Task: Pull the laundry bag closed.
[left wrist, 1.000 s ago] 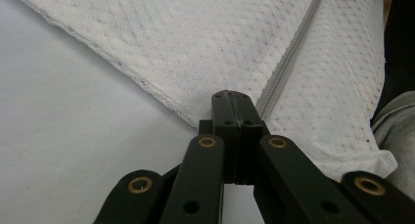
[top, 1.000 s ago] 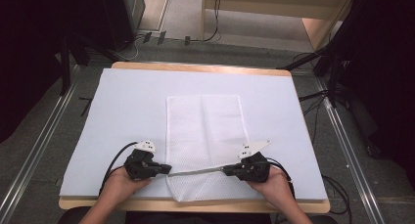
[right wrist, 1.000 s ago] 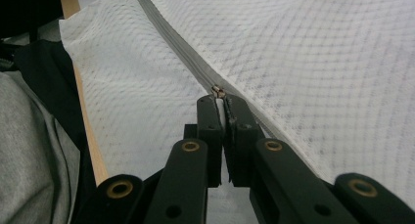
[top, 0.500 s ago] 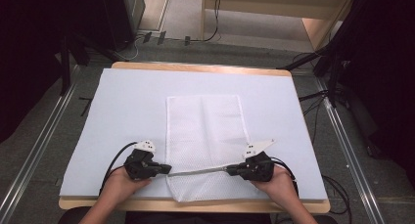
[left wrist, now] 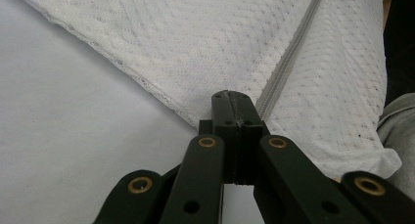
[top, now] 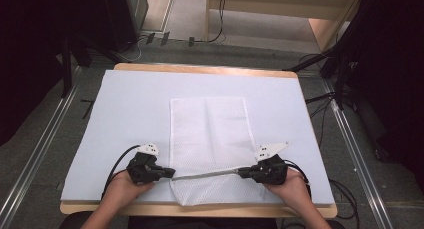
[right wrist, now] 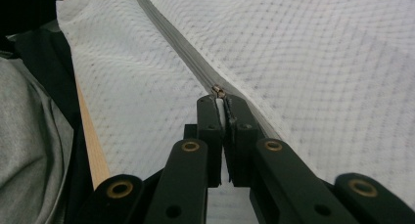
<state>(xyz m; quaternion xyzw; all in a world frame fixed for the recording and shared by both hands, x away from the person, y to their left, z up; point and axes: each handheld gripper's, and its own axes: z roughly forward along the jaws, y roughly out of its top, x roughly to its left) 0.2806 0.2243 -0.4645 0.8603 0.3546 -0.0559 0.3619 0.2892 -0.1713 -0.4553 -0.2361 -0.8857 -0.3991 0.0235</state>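
A white mesh bag (top: 210, 134) lies flat on the pale mat (top: 125, 104), its near end hanging over the front edge. A grey zipper (top: 205, 175) runs across it near that end. My left gripper (top: 170, 175) is shut on the bag's left edge by the zipper's end; in the left gripper view the jaws (left wrist: 233, 98) pinch the mesh hem beside the zipper (left wrist: 288, 53). My right gripper (top: 241, 172) is shut at the zipper's right part. In the right gripper view (right wrist: 221, 102) the small brass zipper pull (right wrist: 218, 92) sits at its closed tips.
The mat covers a wooden table (top: 200, 69) whose front edge (right wrist: 90, 136) lies close to the person's grey clothing (right wrist: 29, 150). Cables (top: 120, 161) trail from both grippers. Metal rails (top: 40, 154) and floor cables flank the table.
My right gripper has slid a little to the right along the zipper line. The left gripper has stayed where it was.
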